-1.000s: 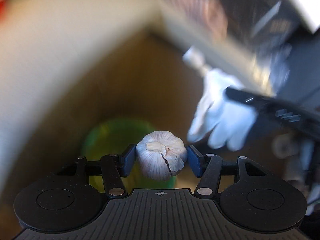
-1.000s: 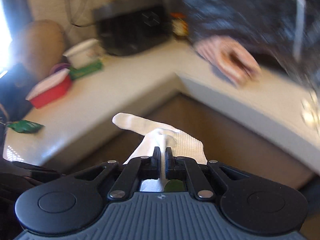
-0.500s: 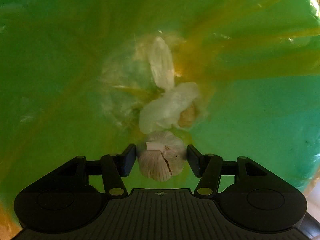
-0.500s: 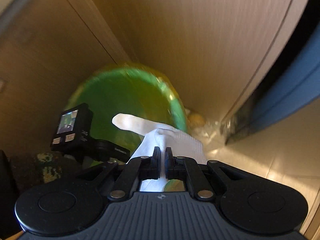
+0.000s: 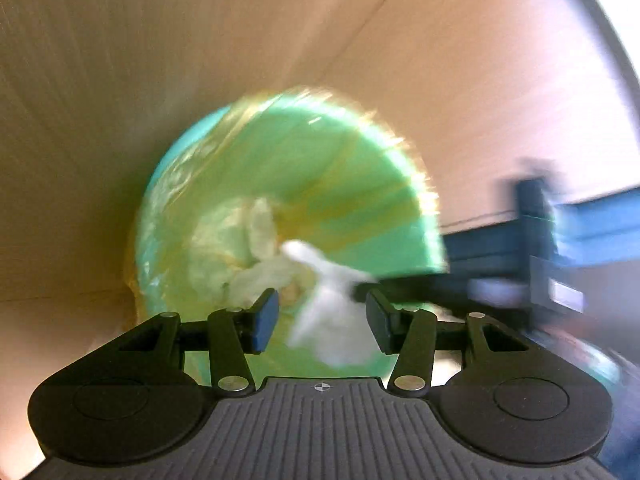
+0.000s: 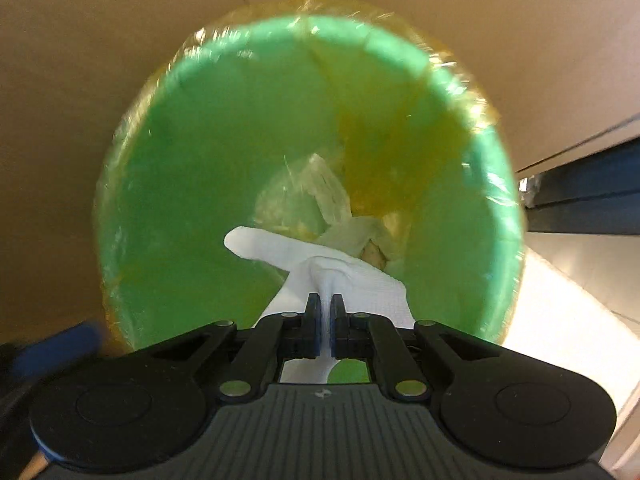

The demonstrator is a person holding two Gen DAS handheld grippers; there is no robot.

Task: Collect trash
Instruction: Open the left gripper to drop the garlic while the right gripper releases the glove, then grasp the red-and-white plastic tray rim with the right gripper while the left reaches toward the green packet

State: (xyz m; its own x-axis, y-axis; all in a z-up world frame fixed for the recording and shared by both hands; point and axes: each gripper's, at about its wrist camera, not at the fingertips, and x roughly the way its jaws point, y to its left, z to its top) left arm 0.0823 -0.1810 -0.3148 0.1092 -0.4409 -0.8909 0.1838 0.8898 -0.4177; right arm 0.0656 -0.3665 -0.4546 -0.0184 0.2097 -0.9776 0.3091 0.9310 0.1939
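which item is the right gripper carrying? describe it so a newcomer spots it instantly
Find the round green bin lined with clear plastic. Above its opening, the right gripper is shut on a white glove, one finger sticking out left. Unlike the pale crumpled scraps at the bottom, it is clean woven fabric.

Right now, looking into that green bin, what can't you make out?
- Scraps at the bottom of the bin: blurred in the left wrist view, partly covered by the white glove in the right.
- Glove's lower part: hidden behind the right gripper, right wrist view.
- Dark blue thing beside the bin: smeared, left wrist view; cut by the edge, right wrist view.
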